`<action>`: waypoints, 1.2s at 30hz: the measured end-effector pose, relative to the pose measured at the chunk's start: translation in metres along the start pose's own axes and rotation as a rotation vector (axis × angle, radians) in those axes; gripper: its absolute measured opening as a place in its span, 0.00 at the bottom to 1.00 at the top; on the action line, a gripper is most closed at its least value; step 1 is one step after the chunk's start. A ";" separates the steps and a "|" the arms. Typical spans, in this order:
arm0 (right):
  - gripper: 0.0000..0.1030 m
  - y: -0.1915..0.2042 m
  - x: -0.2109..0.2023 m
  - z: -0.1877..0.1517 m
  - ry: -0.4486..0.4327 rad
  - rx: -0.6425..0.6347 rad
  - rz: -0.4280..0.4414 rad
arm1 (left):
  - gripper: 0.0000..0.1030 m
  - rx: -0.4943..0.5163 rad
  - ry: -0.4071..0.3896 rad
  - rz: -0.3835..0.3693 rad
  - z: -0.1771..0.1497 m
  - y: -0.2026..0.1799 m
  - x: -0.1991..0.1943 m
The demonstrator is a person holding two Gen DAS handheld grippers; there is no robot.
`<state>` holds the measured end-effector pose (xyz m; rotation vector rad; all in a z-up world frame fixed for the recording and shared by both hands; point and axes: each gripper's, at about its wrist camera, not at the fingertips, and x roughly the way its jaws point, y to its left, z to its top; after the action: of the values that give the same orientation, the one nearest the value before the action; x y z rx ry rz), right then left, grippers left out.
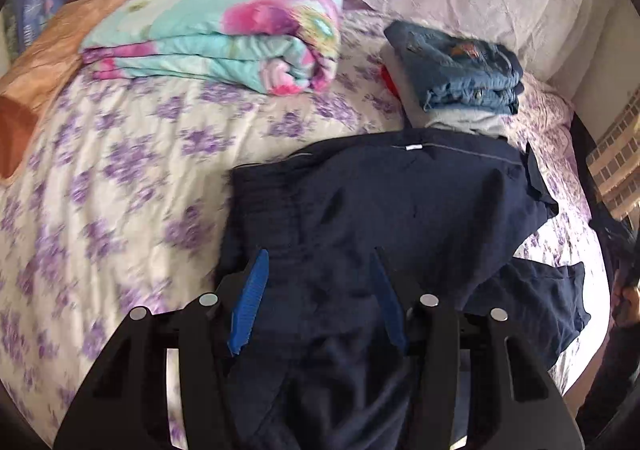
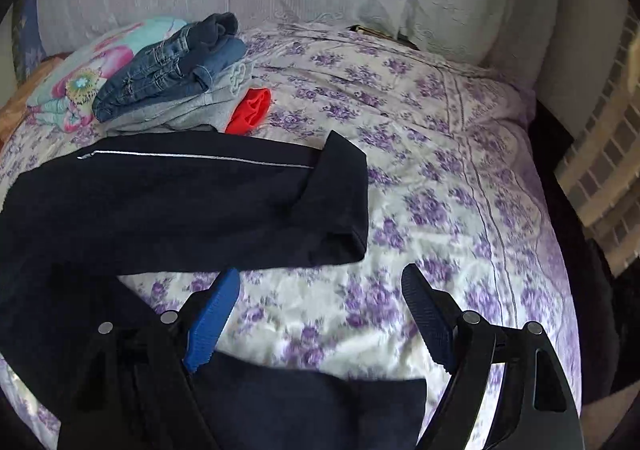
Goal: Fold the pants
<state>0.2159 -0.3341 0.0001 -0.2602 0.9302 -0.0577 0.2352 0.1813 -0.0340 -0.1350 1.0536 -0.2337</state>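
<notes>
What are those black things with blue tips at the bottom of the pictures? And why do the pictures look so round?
Those are two claws that a person holds, one in each hand. Each has a small camera with a very wide lens, which bends the picture round. One picture looks along the left claw, the other along the right claw. Both are open and hold nothing. They hang over a bed with a purple-flowered sheet. The dark navy pants lie spread out, waiting to be folded; the left claw is just above them. Behind sit a pile of folded clothes with jeans on top, and a folded flowery blanket.
</notes>
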 end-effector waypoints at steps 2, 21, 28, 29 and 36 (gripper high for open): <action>0.80 0.014 0.038 0.019 0.061 -0.094 -0.035 | 0.48 0.028 0.088 0.021 0.014 -0.009 0.041; 0.14 -0.013 0.117 0.045 0.172 0.034 -0.085 | 0.29 0.060 0.151 0.097 0.024 -0.003 0.100; 0.11 -0.144 0.061 0.030 0.100 0.486 -0.094 | 0.29 0.072 0.152 0.113 0.023 -0.006 0.100; 0.11 -0.153 0.067 0.024 0.122 0.513 -0.100 | 0.29 0.075 0.150 0.117 0.023 -0.007 0.101; 0.13 -0.140 0.158 -0.036 0.389 0.514 -0.106 | 0.29 0.102 0.149 0.141 0.022 -0.014 0.106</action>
<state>0.2907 -0.5024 -0.1097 0.1873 1.2499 -0.4516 0.3028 0.1404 -0.1099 0.0493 1.1917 -0.1709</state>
